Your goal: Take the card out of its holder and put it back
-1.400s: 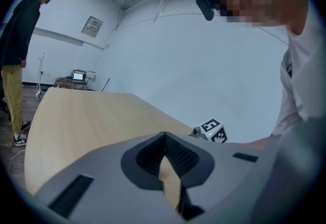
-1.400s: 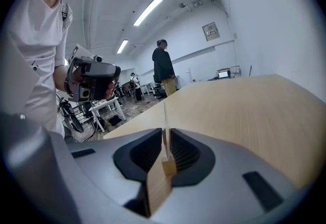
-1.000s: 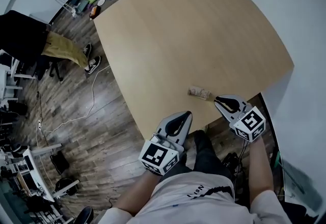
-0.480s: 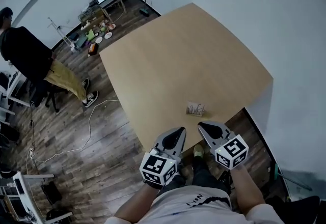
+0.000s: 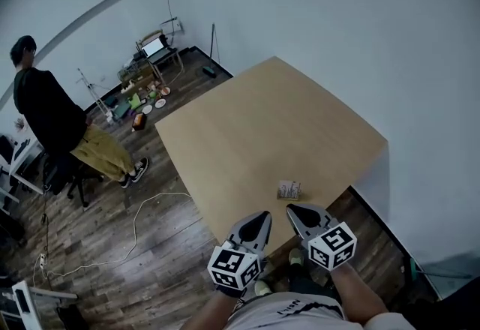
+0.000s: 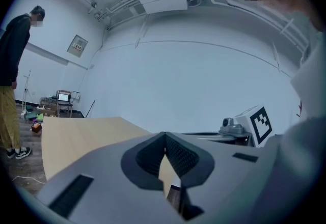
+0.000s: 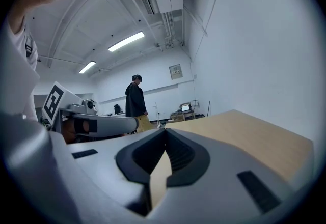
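Head view: a light-wood table (image 5: 262,126) with rounded corners and a smooth matte top fills the centre of the frame, above a dark plank floor (image 5: 112,246). A small pale card holder (image 5: 289,190) stands on the table near its lower edge. At this size it cannot be told whether the card sits in it. The left gripper (image 5: 264,214), grey moulded plastic with a black-and-white marker cube (image 5: 234,268), is at lower centre, at the table's lower edge. The right gripper (image 5: 292,209), of the same build, is just beside it on the right. Its tip is near the card holder and apart from it. A person (image 5: 52,122) in a black top and mustard trousers stands at the left of the frame.

Left gripper view: the left gripper (image 6: 164,135) has its two grey jaws, lined with black ribbed pads (image 6: 181,154), pressed together at the tips, with nothing pinched between them. The table top runs across the lower left. The right gripper shows at centre right.

Right gripper view: the right gripper (image 7: 165,131) likewise has its jaws pressed together at the tips, gripping nothing. The table top extends to the right of the frame. The left gripper lies at the left.
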